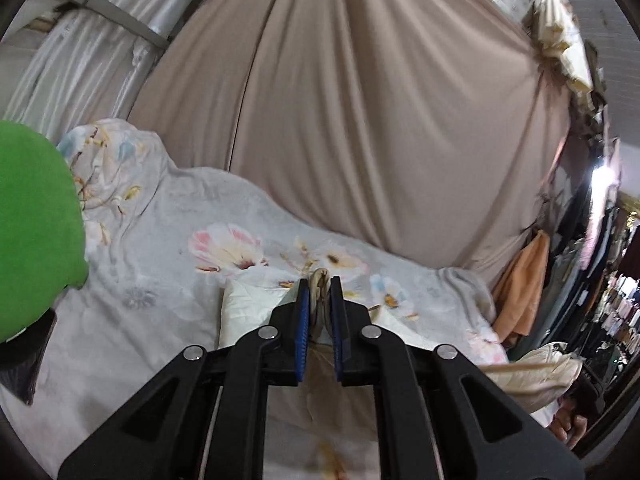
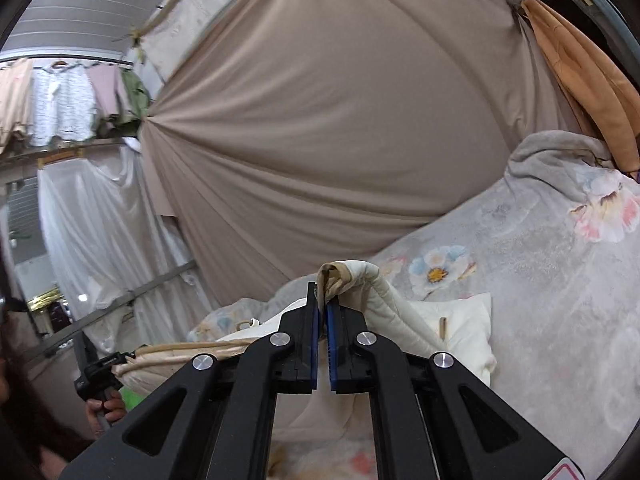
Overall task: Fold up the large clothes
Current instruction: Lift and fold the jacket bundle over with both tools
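Both tools clamped on trimmed edge of cream quilted garment (image 2: pixel 384 300), left gripper (image 1: pixel 319 300) and right gripper (image 2: pixel 322 300) each pinching a bunched corner, edge stretched between them above floral bedspread (image 1: pixel 168 264), body hanging below.

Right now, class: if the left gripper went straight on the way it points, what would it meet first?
The left gripper, shut on the cream quilted garment, points across the floral blanket. Straight on it would probably meet the tan hanging curtain first, though depth is unclear and it may graze the blanket before.
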`<state>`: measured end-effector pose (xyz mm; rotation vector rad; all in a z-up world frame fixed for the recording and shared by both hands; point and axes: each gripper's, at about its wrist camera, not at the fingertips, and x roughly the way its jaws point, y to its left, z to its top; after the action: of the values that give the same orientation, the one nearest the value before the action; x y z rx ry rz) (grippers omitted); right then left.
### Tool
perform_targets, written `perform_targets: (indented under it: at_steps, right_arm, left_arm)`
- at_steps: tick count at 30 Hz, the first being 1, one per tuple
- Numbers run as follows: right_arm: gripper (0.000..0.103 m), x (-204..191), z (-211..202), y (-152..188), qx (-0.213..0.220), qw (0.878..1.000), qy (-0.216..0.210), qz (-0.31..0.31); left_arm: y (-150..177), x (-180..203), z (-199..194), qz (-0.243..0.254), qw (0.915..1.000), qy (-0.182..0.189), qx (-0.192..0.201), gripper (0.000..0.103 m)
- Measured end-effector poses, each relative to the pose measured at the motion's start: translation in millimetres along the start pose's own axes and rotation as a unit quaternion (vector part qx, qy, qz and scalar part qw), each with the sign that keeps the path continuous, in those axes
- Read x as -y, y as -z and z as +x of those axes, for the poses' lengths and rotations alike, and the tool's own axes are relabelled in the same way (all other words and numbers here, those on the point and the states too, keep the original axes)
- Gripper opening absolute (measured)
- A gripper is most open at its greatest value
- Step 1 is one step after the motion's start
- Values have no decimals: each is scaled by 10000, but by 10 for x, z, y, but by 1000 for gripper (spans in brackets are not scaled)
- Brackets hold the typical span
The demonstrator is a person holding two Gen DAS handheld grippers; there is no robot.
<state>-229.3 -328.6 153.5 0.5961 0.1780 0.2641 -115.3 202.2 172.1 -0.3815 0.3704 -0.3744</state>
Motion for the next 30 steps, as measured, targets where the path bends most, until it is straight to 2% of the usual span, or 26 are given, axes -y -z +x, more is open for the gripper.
perform_targets:
  at_steps: [2, 3, 7, 13, 16, 20, 23, 25, 26, 27, 29, 30]
  right_arm:
    - [4, 158, 343, -33, -216, 9993, 251, 159]
    - [4, 256, 549, -46, -340, 9983, 412, 234]
    - [4, 607, 1311, -39, -791, 9914, 916, 507]
    - [5, 1167, 2221, 216, -1427, 9754, 1503, 754]
    - [5, 1395, 2548, 417, -1752, 9634, 1929, 631]
    - [3, 1609, 2755, 601, -2068, 9541, 2032, 750]
    - [5, 1682, 2805, 669, -2179, 9525, 1964, 823]
    - [9, 1681, 2714, 649, -2028, 9574, 1832, 933]
    - [17, 1674, 2635, 631, -1882, 9615, 1732, 1004]
    - [35, 1648, 2507, 589, -1667, 9668, 1589, 1105]
    - [58, 1583, 2258, 485, -1283, 9739, 1472, 1158]
    - [59, 1528, 2126, 416, -1069, 9779, 1447, 1068]
  left_arm:
    - [-46, -33, 395, 71, 9991, -339, -229, 9]
    - [-77, -60, 697, 160, 9970, -676, -338, 9]
    - [-44, -130, 1601, 507, 9829, -1629, -693, 9]
    - [203, -395, 2709, 552, 9667, -1969, -1537, 7]
    - [392, -508, 3044, 507, 9595, -2002, -1913, 7]
    - [551, -692, 3250, 248, 9557, -1892, -2242, 8]
    - [576, -739, 3284, 136, 9572, -1766, -2287, 11]
    - [532, -753, 3154, 5, 9643, -1543, -2152, 20]
    - [499, -755, 3071, -82, 9682, -1420, -2059, 29]
    - [448, -755, 2934, -187, 9738, -1218, -1910, 36]
    - [342, -739, 2690, -266, 9812, -968, -1651, 60]
    - [289, -730, 2563, -262, 9847, -835, -1505, 64]
